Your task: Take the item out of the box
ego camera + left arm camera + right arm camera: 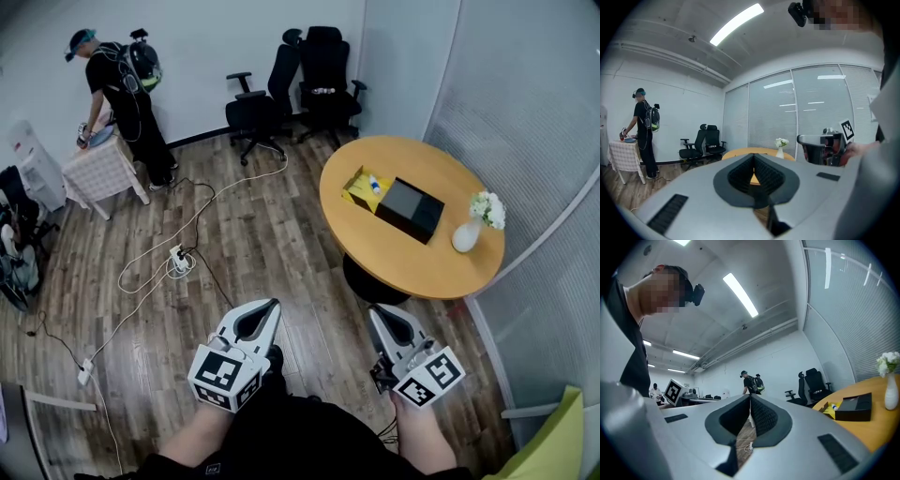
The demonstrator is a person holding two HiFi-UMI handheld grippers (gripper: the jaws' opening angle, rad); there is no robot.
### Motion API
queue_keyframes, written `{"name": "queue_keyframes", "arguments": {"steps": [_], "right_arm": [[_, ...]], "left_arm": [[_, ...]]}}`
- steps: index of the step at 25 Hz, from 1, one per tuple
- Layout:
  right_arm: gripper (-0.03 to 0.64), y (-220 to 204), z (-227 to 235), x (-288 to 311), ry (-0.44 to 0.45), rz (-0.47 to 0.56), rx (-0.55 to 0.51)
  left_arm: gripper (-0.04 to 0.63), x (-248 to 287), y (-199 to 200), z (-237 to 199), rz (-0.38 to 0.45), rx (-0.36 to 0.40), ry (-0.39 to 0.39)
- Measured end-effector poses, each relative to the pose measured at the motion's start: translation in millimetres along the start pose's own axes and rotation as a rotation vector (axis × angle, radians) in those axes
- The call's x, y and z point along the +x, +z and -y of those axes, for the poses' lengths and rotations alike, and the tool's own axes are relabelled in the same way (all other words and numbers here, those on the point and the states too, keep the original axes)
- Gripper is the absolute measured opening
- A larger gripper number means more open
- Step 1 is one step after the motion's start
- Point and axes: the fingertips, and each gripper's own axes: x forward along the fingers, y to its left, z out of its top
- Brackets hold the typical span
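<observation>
A round wooden counter [394, 258] carried three things: an open yellow box [359, 191], a black box [411, 209] touching it, and a white vase [466, 235] of flowers standing apart near the rim.

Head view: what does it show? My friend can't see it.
A person holds a left tool and a right tool, both shut and empty, over a wooden floor. Ahead stands a round table with an open yellow box, a black box and a vase of white flowers.

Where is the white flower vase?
In the head view, the vase sits near the right edge of the round table, right of the black box.
</observation>
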Motion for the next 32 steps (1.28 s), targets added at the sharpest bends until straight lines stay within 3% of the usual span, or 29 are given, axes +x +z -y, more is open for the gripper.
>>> {"name": "queue_keyframes", "arguments": {"steps": [7,15,23,32], "right_arm": [[0.038,-18.2,32.0,61.1,-0.020,-0.046,0.027],[0.038,-55.1,62.7,174.3,-0.065,-0.139,0.091],[0.038,-78.9,77.2,277.5,-0.091,-0.177,0.132],[0.038,-74.2,99.0,312.4,-0.176,-0.180,0.105]], "left_arm": [[0.009,39.4,-9.3,-62.8,-0.005,-0.049,-0.004],[0.009,95.6,-13.1,-152.3,-0.053,-0.076,-0.087],[0.009,120.5,-13.4,-249.1,-0.059,-0.100,-0.098],[0.009,146.8,-3.6,-291.4,-0.044,-0.088,-0.162]]}}
